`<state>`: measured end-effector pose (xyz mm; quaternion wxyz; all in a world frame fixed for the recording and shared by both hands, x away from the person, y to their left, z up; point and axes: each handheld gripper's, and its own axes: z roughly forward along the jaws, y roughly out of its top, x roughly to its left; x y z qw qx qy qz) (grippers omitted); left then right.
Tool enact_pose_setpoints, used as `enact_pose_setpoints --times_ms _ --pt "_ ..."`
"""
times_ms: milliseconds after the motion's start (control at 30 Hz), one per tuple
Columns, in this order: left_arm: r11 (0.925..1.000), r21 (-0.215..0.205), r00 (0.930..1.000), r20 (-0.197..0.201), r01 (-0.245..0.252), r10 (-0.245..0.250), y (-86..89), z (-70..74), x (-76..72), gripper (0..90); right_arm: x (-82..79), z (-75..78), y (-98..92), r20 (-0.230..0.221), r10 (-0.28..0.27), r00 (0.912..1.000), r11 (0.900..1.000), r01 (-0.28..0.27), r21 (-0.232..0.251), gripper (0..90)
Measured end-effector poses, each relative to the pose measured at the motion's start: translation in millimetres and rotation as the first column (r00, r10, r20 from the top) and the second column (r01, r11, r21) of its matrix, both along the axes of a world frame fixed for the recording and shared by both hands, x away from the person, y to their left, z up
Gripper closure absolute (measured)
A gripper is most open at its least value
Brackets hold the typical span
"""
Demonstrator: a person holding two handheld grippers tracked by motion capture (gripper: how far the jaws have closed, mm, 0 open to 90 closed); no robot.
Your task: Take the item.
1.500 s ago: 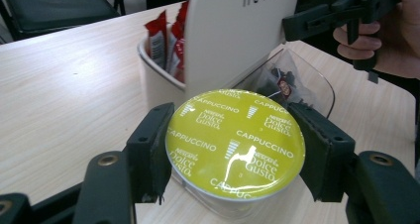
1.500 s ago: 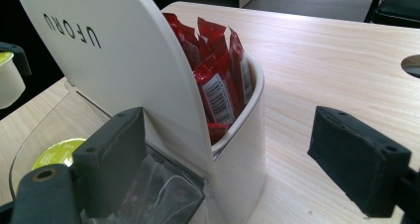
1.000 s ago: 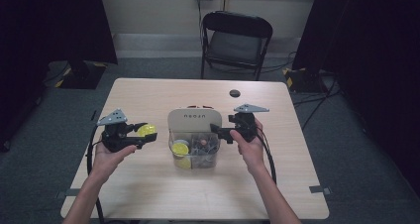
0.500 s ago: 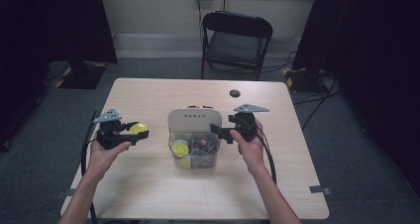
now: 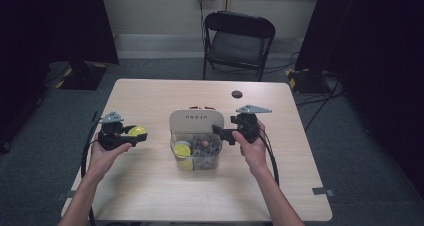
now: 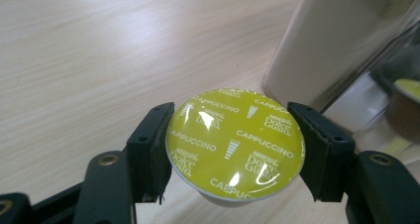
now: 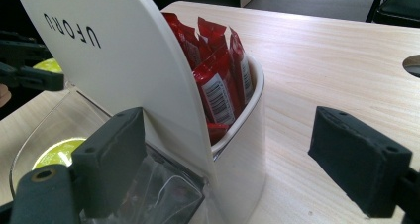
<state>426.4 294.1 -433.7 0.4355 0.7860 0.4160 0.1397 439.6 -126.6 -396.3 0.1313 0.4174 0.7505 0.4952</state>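
Note:
My left gripper (image 6: 233, 135) is shut on a yellow-green cappuccino capsule (image 6: 235, 144), one pad on each side of its rim, foil lid up. In the high view the left gripper (image 5: 131, 137) holds this capsule (image 5: 136, 131) low over the table, left of the container (image 5: 196, 121). The container has a white upright panel (image 7: 114, 50), red sachets (image 7: 218, 70) behind it and a clear front bin with another yellow capsule (image 7: 59, 152). At the container's right end, my right gripper (image 5: 220, 132) stands open; its jaws straddle the corner without touching (image 7: 247, 135).
A dark round hole (image 5: 237, 94) marks the table (image 5: 280, 186) behind the right hand. A black folding chair (image 5: 239, 41) stands beyond the far edge. Bare wood lies in front of the container and to both sides.
The left gripper has drifted left, away from the container, and sunk a little with the capsule still in it. The right hand has kept still.

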Motion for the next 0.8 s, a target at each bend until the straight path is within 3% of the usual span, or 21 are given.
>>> enact_pose_setpoints --times_ms 400,633,800 --pt "0.9989 -0.005 0.9962 -0.075 -0.046 0.046 7.8 -31.2 12.8 38.0 0.9 -1.1 1.8 -0.007 0.007 0.9999 1.0 -0.008 -0.008 14.0" --pt "0.9989 0.02 0.9975 -0.055 -0.043 0.044 3.6 -42.7 16.4 38.0 0.9 -1.3 2.3 -0.01 0.01 0.9999 1.0 -0.01 -0.008 14.1" --pt "0.998 0.04 0.9965 -0.066 -0.048 0.051 3.1 -51.5 19.3 38.0 0.6 -1.1 2.6 -0.009 0.007 0.9999 1.0 -0.008 -0.01 14.3"
